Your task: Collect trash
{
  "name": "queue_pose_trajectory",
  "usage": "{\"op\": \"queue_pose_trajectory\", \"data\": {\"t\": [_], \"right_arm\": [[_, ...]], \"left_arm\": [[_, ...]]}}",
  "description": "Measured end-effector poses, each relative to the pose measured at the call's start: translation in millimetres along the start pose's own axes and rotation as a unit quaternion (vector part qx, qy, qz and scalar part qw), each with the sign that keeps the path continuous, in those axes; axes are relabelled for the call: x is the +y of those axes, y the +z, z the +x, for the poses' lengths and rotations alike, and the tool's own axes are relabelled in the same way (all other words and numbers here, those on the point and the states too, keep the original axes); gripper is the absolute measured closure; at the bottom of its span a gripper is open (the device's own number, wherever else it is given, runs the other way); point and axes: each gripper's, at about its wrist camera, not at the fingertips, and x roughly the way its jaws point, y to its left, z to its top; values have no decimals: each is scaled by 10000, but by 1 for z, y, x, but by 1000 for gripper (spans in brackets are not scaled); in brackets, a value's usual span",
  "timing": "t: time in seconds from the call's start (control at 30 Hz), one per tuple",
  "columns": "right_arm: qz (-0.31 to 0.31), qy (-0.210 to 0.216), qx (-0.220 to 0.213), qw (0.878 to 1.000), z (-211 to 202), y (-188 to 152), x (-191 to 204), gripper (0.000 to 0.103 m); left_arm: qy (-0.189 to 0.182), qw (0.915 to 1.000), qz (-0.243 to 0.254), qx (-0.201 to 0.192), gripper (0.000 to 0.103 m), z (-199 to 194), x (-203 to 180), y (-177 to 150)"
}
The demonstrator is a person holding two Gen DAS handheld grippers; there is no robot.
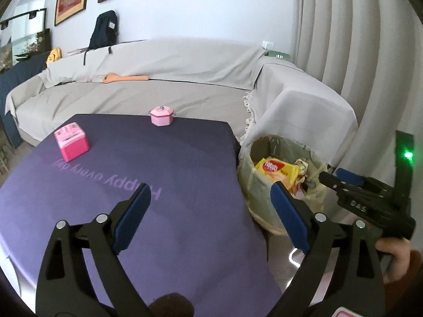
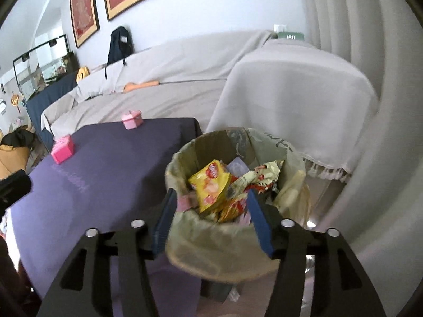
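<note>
A round trash bin (image 2: pixel 206 237) with a pale liner stands beside the purple table's right edge; it also shows in the left wrist view (image 1: pixel 248 182). Inside lie a yellow snack bag (image 2: pixel 211 185) (image 1: pixel 277 171) and crumpled wrappers (image 2: pixel 264 174). My right gripper (image 2: pixel 211 198) is open and empty, hovering over the bin's near rim; in the left wrist view (image 1: pixel 343 178) it reaches in from the right. My left gripper (image 1: pixel 211 192) is open and empty above the table's right edge.
The purple tablecloth (image 1: pixel 132 185) carries a pink toy box (image 1: pixel 72 140) and a pink toy pot (image 1: pixel 161 115). A grey-covered sofa (image 1: pixel 158 87) wraps behind the table and bin. Curtains (image 1: pixel 357 39) hang at the right.
</note>
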Motion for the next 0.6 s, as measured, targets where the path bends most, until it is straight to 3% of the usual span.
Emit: {"op": "queue_pose_trajectory", "data": {"t": [0.27, 0.5, 0.6], "right_arm": [[48, 9, -25, 10000, -57, -47, 21, 45], [-49, -94, -293, 9995, -94, -65, 25, 45], [-63, -56, -394, 9992, -107, -71, 26, 45]], "left_arm": [[235, 9996, 141, 35, 16, -37, -11, -26], [329, 9981, 454, -270, 16, -69, -29, -37], [562, 9960, 586, -383, 16, -81, -38, -42]]}}
